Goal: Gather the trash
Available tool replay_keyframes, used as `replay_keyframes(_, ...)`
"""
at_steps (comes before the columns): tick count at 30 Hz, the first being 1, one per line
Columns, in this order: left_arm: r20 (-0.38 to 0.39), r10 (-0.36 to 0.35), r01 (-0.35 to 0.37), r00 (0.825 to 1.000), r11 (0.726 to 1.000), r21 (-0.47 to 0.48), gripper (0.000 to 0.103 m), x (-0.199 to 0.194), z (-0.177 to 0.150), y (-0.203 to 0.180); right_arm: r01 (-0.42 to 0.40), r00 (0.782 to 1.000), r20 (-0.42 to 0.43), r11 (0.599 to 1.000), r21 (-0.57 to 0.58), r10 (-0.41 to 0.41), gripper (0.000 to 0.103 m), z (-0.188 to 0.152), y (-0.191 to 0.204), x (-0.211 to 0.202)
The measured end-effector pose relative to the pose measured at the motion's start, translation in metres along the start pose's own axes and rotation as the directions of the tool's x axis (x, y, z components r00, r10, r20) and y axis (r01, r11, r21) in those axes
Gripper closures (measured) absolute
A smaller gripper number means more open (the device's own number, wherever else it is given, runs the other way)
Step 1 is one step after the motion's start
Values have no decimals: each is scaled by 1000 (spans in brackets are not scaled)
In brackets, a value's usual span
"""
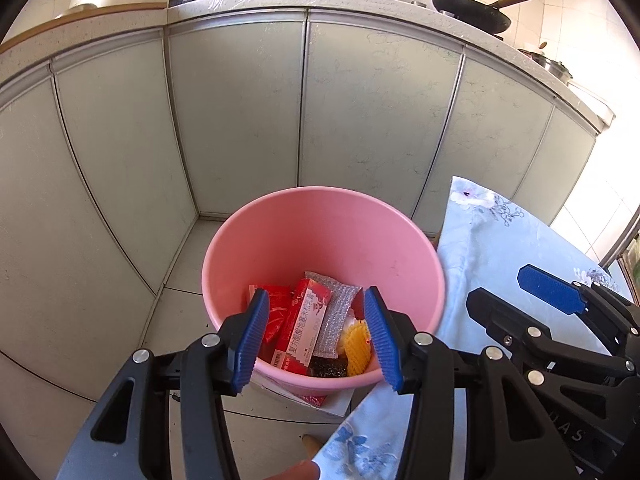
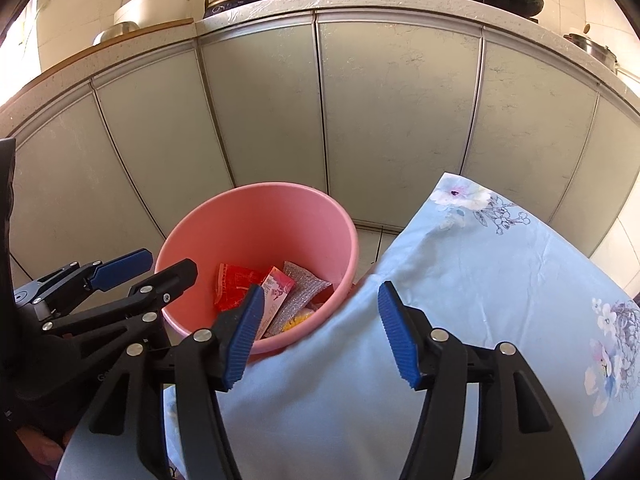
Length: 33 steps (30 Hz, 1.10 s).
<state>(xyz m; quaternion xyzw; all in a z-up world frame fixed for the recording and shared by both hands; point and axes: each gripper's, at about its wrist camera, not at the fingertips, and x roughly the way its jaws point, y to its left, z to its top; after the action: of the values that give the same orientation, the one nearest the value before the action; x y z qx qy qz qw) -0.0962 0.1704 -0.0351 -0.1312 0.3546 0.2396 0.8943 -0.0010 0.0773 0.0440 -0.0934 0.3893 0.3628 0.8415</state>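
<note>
left wrist view: camera sits behind the left gripper (image 1: 316,336), looking forward and steeply down along its fingers, straight into the pink bucket (image 1: 320,216), which fills the centre and is close. cabinet doors (image 1: 236,108) rise behind the bucket, counter edge above them at the top of frame. the right gripper (image 1: 516,292) shows to the right of the bucket.

right wrist view: camera sits behind the right gripper (image 2: 320,332), same downward tilt, set further right; pink bucket (image 2: 256,216) lies left of centre, a little farther off. blue floral cloth (image 2: 500,280) right of the bucket fills the near ground. left gripper (image 2: 140,272) appears left of the bucket.

shared: bucket, cloth, cabinet doors, counter.
</note>
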Motion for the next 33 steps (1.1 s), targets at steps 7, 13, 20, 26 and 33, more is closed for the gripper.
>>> replay_keyframes(7,12,0,0,1000,1000,19,55,-9,-3,-11,19,1000,17,999,30,-20,43,-8,-6,-13)
replay_keyframes(13,22,-5,4,1000,999,38,57,-16,-8,-21,56,998,26,997,62,-58,43,-16,-13,-23)
replay_keyframes(20,30,-11,10,999,998,58,58,-24,-14,-31,85,995,41,993,79,-88,43,-23,-18,-34)
replay_keyframes(26,35,-13,11,999,998,68,59,-29,-18,-35,109,992,48,990,91,-113,43,-28,-19,-42)
replay_keyframes(33,43,-19,15,999,997,78,59,-35,-20,-40,129,988,72,986,102,-137,43,-33,-21,-56)
